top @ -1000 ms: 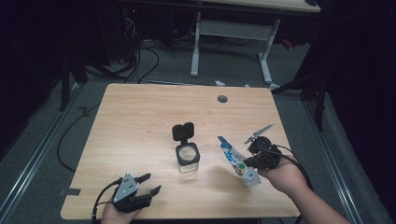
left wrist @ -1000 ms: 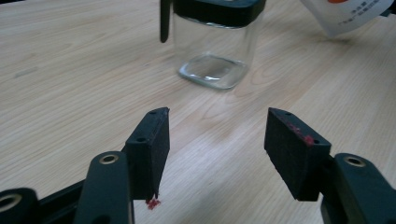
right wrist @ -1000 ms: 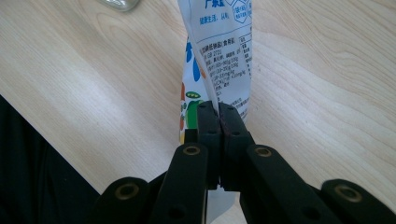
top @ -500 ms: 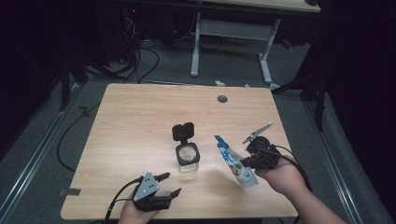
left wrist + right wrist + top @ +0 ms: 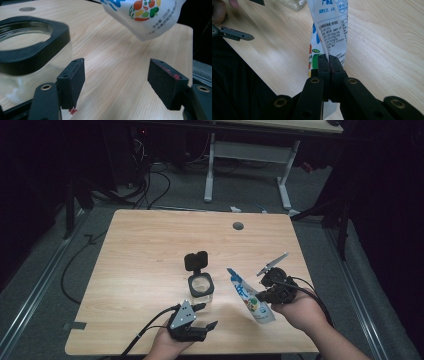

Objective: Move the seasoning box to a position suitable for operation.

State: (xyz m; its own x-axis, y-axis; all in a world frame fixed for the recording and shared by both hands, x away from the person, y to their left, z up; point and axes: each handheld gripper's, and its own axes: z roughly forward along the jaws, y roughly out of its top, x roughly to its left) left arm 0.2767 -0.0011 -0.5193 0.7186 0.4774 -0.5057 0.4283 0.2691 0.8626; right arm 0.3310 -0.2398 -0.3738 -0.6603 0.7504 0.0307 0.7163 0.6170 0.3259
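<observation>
A clear square jar (image 5: 201,287) with a black rim stands mid-table, its flip lid (image 5: 196,260) open behind it. My right gripper (image 5: 261,296) is shut on a white pouch (image 5: 252,300) printed with blue lettering and vegetables, held tilted just right of the jar. In the right gripper view the jaws (image 5: 329,58) pinch the pouch (image 5: 332,25) at its edge. My left gripper (image 5: 207,315) sits near the front edge, below the jar. Its jaws have just been opening and stand wide (image 5: 116,75) with nothing between them, the jar (image 5: 25,47) at their left and the pouch (image 5: 145,17) ahead.
The wooden table (image 5: 150,245) has a round cable hole (image 5: 238,226) near its far edge. A grey desk frame (image 5: 247,150) and loose cables (image 5: 150,175) lie on the floor beyond. The left gripper's cable (image 5: 145,335) trails off the front edge.
The left gripper has slid right along the front edge toward the jar, and its jaws stand wider apart. The right gripper and pouch have hardly moved.
</observation>
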